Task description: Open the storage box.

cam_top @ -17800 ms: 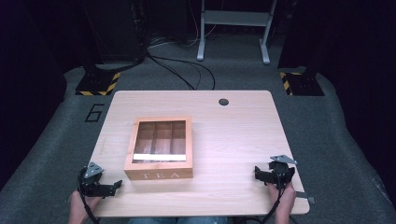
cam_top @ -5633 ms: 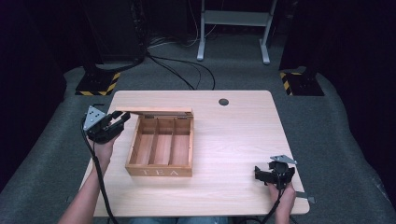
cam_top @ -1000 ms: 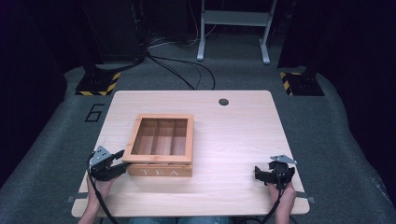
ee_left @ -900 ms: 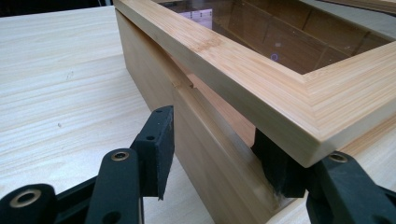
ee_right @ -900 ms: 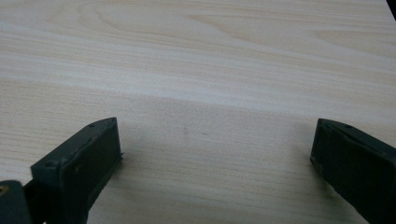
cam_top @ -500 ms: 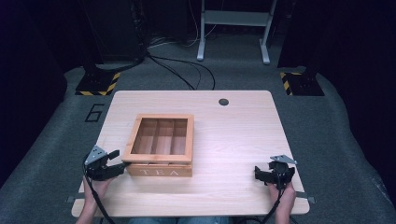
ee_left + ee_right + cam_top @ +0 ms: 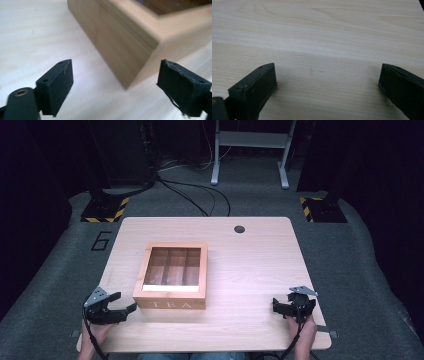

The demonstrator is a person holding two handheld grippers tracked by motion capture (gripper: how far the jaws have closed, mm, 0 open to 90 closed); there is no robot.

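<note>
With the tea box (image 7: 171,276) lid shut, my left claw (image 7: 125,302) stands wide beside its corner; next, park it on the desk (image 7: 250,265).

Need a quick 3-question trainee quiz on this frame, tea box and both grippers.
1. True or false: the tea box lid is shut.
2. Which gripper is nearer the box: A) left gripper B) right gripper?
3. Fill in: both grippers' jaws are ____.

Key: 1 true, the glass-panelled lid lies flat on the box. 2 A, by the box's near-left corner, not touching. 3 open, holding nothing.
</note>
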